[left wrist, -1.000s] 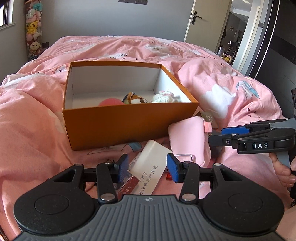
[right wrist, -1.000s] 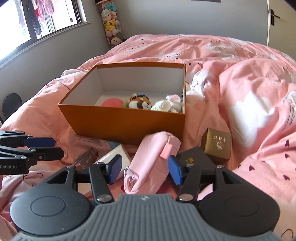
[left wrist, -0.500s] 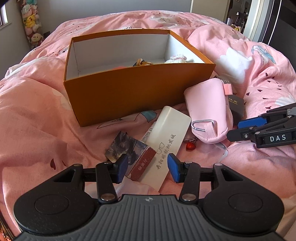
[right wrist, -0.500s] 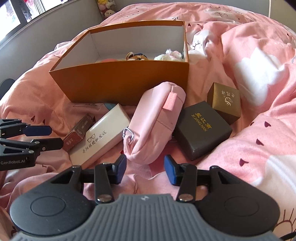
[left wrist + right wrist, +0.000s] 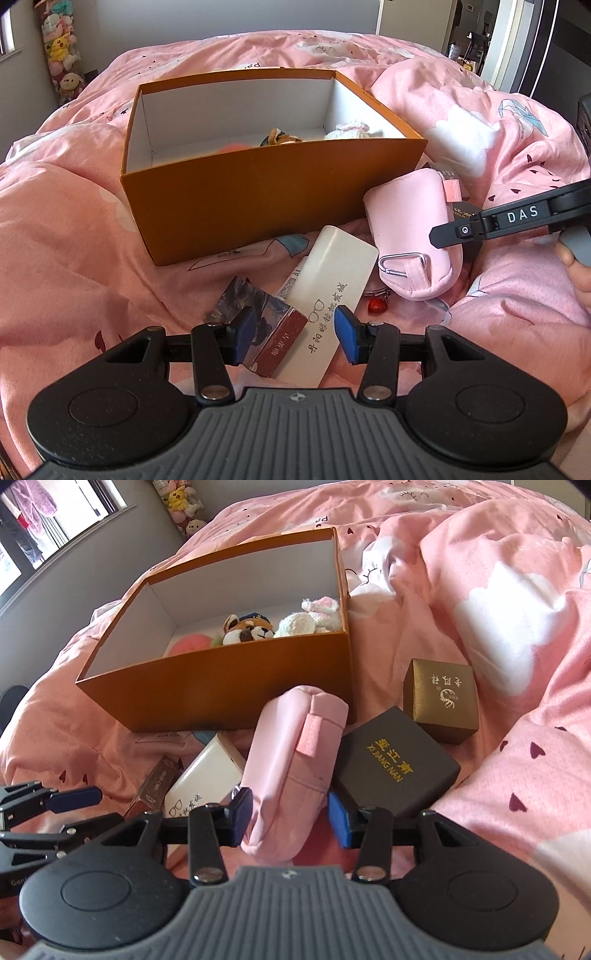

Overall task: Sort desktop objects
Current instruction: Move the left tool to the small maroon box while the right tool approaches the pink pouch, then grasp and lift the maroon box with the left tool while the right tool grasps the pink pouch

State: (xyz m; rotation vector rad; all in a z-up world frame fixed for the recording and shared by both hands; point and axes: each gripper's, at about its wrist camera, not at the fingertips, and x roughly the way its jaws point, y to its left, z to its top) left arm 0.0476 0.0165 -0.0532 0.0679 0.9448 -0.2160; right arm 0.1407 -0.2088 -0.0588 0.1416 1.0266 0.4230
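Straddling the pink pouch (image 5: 291, 775) low centre, right gripper (image 5: 290, 818) is spread, nothing gripped; soft fabric may slip or drag the black box (image 5: 397, 762) touching it. Left gripper (image 5: 291, 339) gapes over the white case (image 5: 328, 302) and red packet (image 5: 275, 341), risking both. Orange box (image 5: 266, 206) upper centre; open room at its left.

Matt cardboard box (image 5: 258, 199) — soft cloth pouch (image 5: 295, 760), quilt (image 5: 480, 590)

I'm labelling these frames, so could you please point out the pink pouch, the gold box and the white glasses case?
pink pouch (image 5: 291, 771): right wrist view, middle of its body.
gold box (image 5: 439, 696): right wrist view, front face.
white glasses case (image 5: 328, 295): left wrist view, top face.
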